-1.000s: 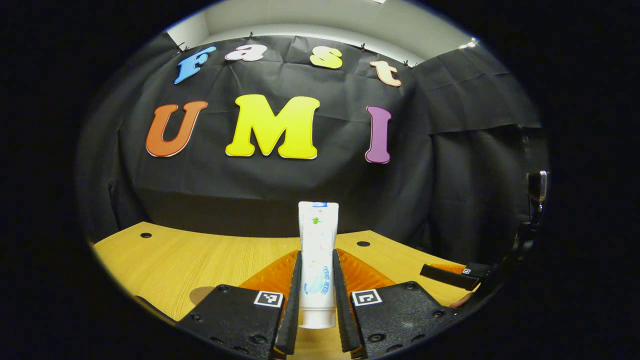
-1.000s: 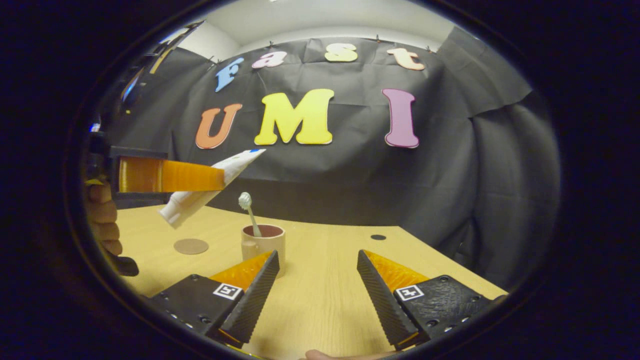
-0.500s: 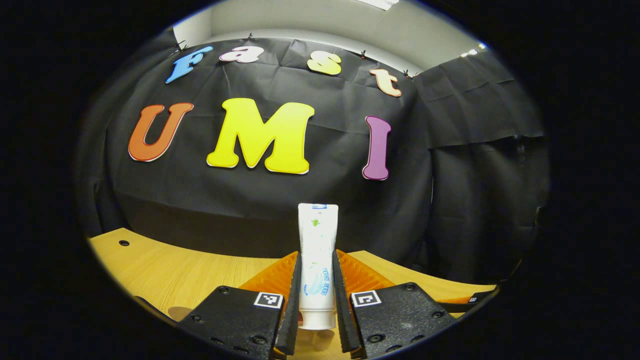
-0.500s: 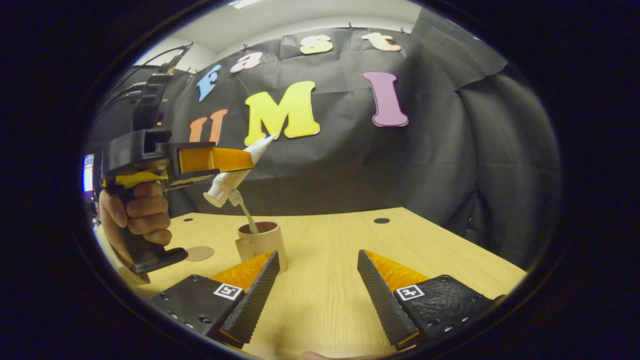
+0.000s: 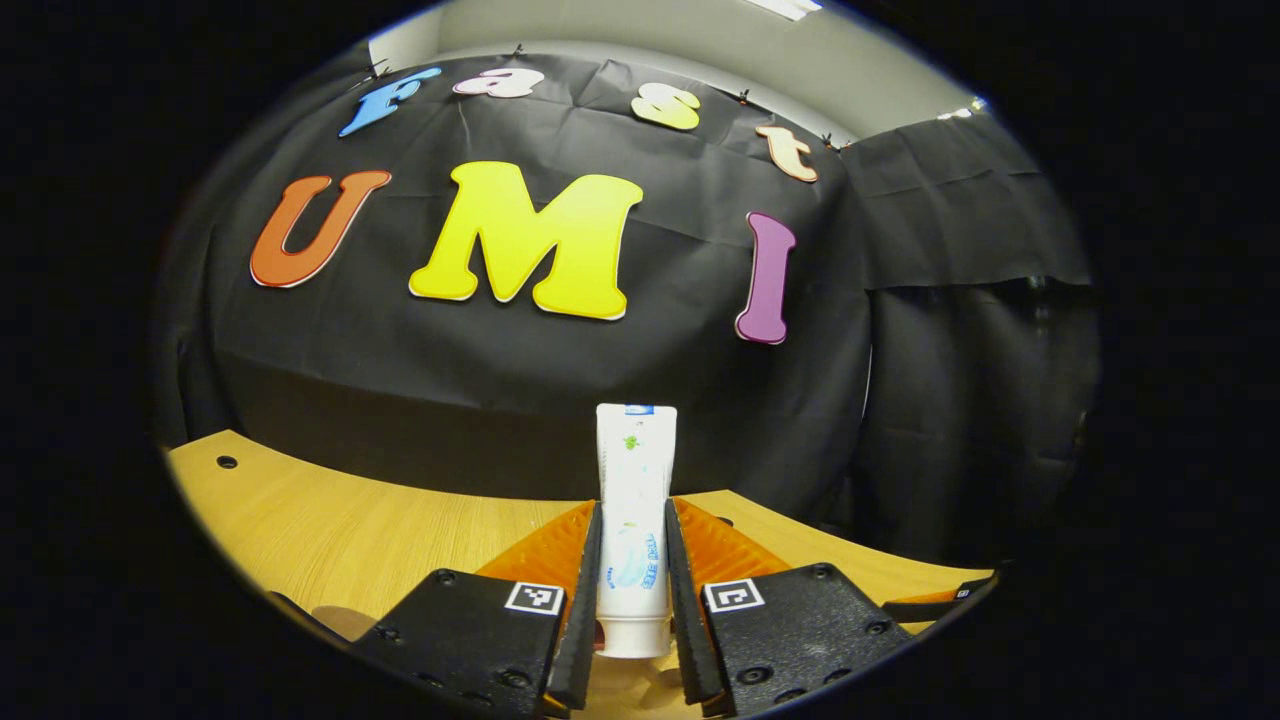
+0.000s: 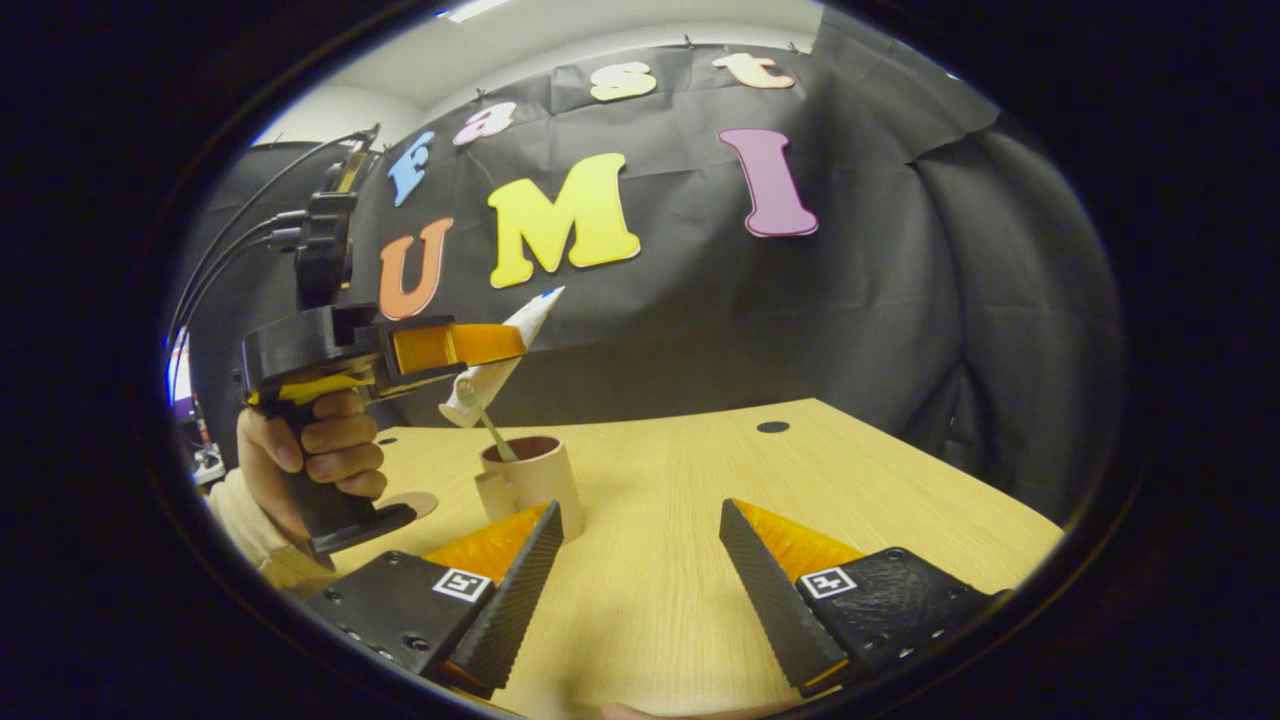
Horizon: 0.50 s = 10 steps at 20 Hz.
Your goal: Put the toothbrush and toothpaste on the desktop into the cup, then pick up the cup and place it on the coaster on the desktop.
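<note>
My left gripper (image 5: 632, 512) is shut on the white toothpaste tube (image 5: 635, 500), which stands upright between its fingers. In the right gripper view a hand (image 6: 320, 450) holds that left gripper (image 6: 512, 345) in the air above the brown cup (image 6: 530, 485). There the toothpaste tube (image 6: 500, 365) tilts cap-down, its cap just over the cup's rim beside the toothbrush (image 6: 487, 425), which leans inside the cup. A round coaster (image 6: 412, 503) lies left of the cup, partly hidden by the handle. My right gripper (image 6: 640, 510) is open near the cup's right side, with nothing between its fingers.
The wooden desktop (image 6: 700, 500) runs back to the black cloth wall and has a small dark hole (image 6: 772, 427) behind the cup. Cables (image 6: 250, 240) rise from the left gripper's body. A bit of the right gripper (image 5: 930, 605) shows low at the right in the left gripper view.
The left gripper has carried the toothpaste rightward to over the cup, and the tube has tipped more cap-down. The right gripper stays open near the cup, its view turned slightly.
</note>
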Each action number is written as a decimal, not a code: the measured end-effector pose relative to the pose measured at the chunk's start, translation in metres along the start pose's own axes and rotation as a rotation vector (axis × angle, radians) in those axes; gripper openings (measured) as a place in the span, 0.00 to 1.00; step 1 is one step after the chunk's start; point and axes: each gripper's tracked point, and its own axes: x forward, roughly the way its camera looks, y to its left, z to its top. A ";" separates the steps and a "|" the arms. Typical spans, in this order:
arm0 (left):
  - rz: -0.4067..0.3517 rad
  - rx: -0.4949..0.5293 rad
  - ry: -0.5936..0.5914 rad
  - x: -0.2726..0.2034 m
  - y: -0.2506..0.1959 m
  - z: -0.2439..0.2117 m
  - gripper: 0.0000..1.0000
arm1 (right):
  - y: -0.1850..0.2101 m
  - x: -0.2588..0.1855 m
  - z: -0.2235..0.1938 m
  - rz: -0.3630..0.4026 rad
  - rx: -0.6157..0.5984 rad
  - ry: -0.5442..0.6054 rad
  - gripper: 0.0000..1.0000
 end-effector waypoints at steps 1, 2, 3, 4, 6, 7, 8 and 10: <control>-0.008 -0.008 0.003 0.002 -0.003 -0.002 0.37 | 0.000 0.001 0.001 0.000 -0.003 -0.003 0.96; -0.009 0.004 0.001 0.005 -0.004 -0.002 0.37 | 0.001 0.000 0.001 0.002 -0.003 -0.004 0.96; -0.004 0.017 0.006 0.007 -0.002 -0.003 0.38 | 0.001 0.000 0.001 0.000 -0.006 -0.004 0.96; -0.004 0.022 0.015 0.008 -0.001 -0.006 0.34 | 0.000 0.000 -0.001 -0.001 -0.008 -0.001 0.96; -0.010 0.011 0.012 0.009 0.000 -0.007 0.39 | 0.001 0.000 0.000 0.002 -0.005 -0.001 0.96; -0.004 0.018 0.012 0.008 0.000 -0.006 0.40 | 0.000 0.000 0.000 0.001 -0.005 -0.002 0.96; 0.001 0.018 0.012 0.008 0.002 -0.006 0.40 | 0.000 0.000 -0.001 0.001 -0.006 0.000 0.96; 0.000 0.010 0.010 0.003 -0.001 -0.004 0.40 | 0.001 0.001 -0.001 0.002 -0.012 0.000 0.96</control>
